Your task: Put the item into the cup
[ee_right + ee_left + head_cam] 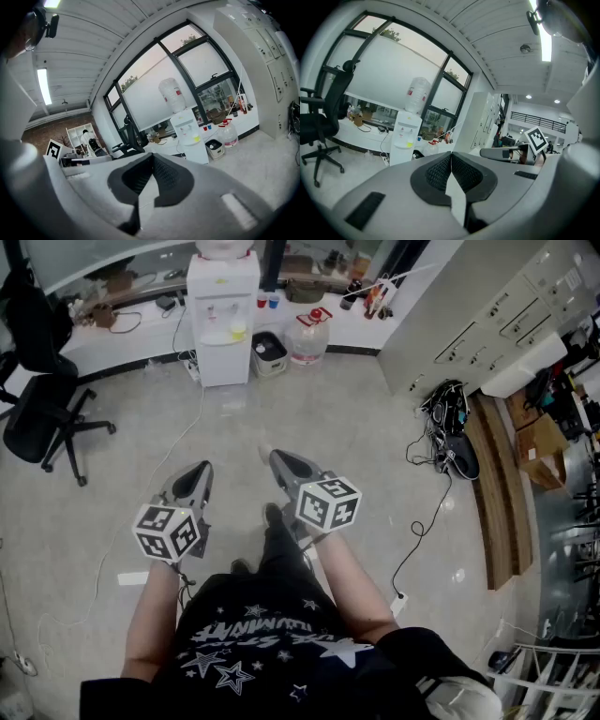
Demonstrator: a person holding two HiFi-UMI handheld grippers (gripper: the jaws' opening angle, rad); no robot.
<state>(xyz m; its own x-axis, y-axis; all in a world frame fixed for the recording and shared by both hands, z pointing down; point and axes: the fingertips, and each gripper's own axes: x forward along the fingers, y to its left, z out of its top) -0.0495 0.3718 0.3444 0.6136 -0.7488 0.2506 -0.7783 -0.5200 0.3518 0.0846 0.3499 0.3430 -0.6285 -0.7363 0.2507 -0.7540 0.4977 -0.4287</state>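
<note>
No cup and no item for it show in any view. In the head view my left gripper and my right gripper are held out over a bare office floor, side by side, both pointing away from the person. Each has its jaws pressed together with nothing between them. The left gripper view shows its jaws meeting at the tip, with the right gripper's marker cube off to the right. The right gripper view shows its own jaws closed the same way.
A white water dispenser stands against the far counter, with a large water jug and a small bin beside it. A black office chair is at the left. Grey cabinets, cables and a wooden bench line the right.
</note>
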